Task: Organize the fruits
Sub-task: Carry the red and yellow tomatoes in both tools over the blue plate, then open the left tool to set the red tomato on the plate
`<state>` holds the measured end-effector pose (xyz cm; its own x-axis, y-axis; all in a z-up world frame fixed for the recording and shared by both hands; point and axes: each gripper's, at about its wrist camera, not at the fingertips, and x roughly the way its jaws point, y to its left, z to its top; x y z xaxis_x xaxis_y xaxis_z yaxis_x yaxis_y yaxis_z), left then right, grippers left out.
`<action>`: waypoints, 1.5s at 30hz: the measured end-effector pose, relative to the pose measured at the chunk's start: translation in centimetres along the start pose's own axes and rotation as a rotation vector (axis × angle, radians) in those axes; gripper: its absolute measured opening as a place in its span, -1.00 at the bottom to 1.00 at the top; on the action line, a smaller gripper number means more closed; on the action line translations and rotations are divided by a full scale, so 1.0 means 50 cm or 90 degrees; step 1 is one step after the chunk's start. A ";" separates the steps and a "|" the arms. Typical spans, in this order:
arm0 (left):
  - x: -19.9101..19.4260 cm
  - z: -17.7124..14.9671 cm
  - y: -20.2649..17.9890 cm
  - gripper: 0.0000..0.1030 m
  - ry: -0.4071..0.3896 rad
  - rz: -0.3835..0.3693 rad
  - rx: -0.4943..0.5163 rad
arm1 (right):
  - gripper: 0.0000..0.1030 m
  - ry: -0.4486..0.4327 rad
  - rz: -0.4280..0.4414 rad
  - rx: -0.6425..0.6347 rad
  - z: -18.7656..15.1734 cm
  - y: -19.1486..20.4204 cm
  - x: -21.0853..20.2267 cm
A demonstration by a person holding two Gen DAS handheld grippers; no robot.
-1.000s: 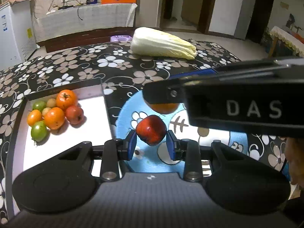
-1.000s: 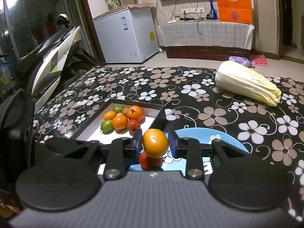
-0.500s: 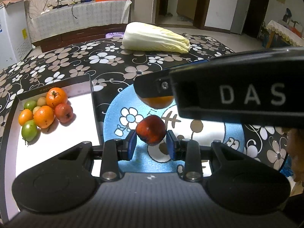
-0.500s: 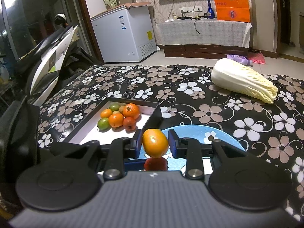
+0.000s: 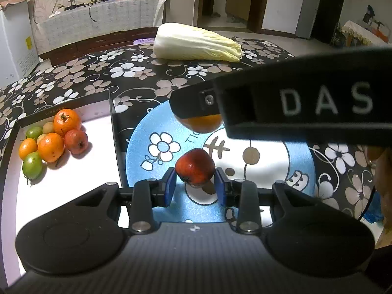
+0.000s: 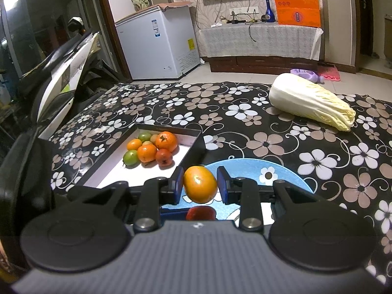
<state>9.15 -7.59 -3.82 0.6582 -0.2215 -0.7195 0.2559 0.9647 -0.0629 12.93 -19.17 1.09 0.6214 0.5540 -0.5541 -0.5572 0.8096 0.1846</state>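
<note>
Biggest worry here is a collision. The right gripper (image 6: 200,186) hangs directly over the left gripper (image 5: 195,185), so close that the left view is half blocked by its black body. Both are crowded above the same blue plate (image 5: 147,152), so if either one drops or swings without the other clearing out, fingers could knock and a fruit could pop loose.

Left fingers are clamped on a red fruit (image 5: 195,167), right fingers are clamped on an orange fruit (image 6: 200,187). Both fruits are round and smooth and held only by the sides, so a bump or slightly loose squeeze would probably send one rolling. The plate looks shallow, so I'd guess anything let go from a height rolls off onto the flowery desk (image 6: 245,112).

Containers:
- Dark-walled tray (image 5: 113,112) with a white floor, at about 9 o'clock from the plate and just beside it. A cluster of small fruits (image 5: 52,139) sits in its far corner: orange, green, a couple of pale ones and a red one, all touching.
- The blue plate looks empty as far as I can see; both held fruits are above it, not resting on it.

Cabbage (image 6: 311,101) lies well apart at 1 o'clock.
</note>
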 end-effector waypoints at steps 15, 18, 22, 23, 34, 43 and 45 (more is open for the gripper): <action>-0.007 -0.001 -0.003 0.05 -0.011 -0.005 0.007 | -0.36 0.003 -0.003 0.003 -0.006 -0.008 -0.001; -0.010 0.000 -0.002 0.06 -0.017 -0.008 0.011 | -0.36 0.005 -0.005 0.004 -0.005 -0.008 0.001; -0.014 0.000 0.003 0.06 -0.018 -0.010 0.013 | -0.36 0.007 -0.008 0.007 -0.005 -0.010 0.001; -0.015 0.000 0.004 0.06 -0.019 -0.012 0.013 | -0.36 0.007 -0.009 0.008 -0.006 -0.011 0.001; -0.038 -0.007 0.017 0.07 -0.028 -0.018 0.025 | -0.36 0.039 -0.034 0.020 -0.020 -0.033 0.016; -0.046 -0.010 0.029 0.08 -0.031 -0.013 0.021 | -0.36 0.071 -0.067 0.013 -0.033 -0.043 0.035; -0.047 -0.010 0.028 0.09 -0.032 -0.014 0.022 | -0.36 0.077 -0.072 0.011 -0.035 -0.043 0.039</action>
<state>7.58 -5.66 -2.57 0.6864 -0.2499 -0.6829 0.2941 0.9543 -0.0536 14.38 -20.18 -1.83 0.6088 0.4321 -0.6653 -0.4771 0.8695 0.1281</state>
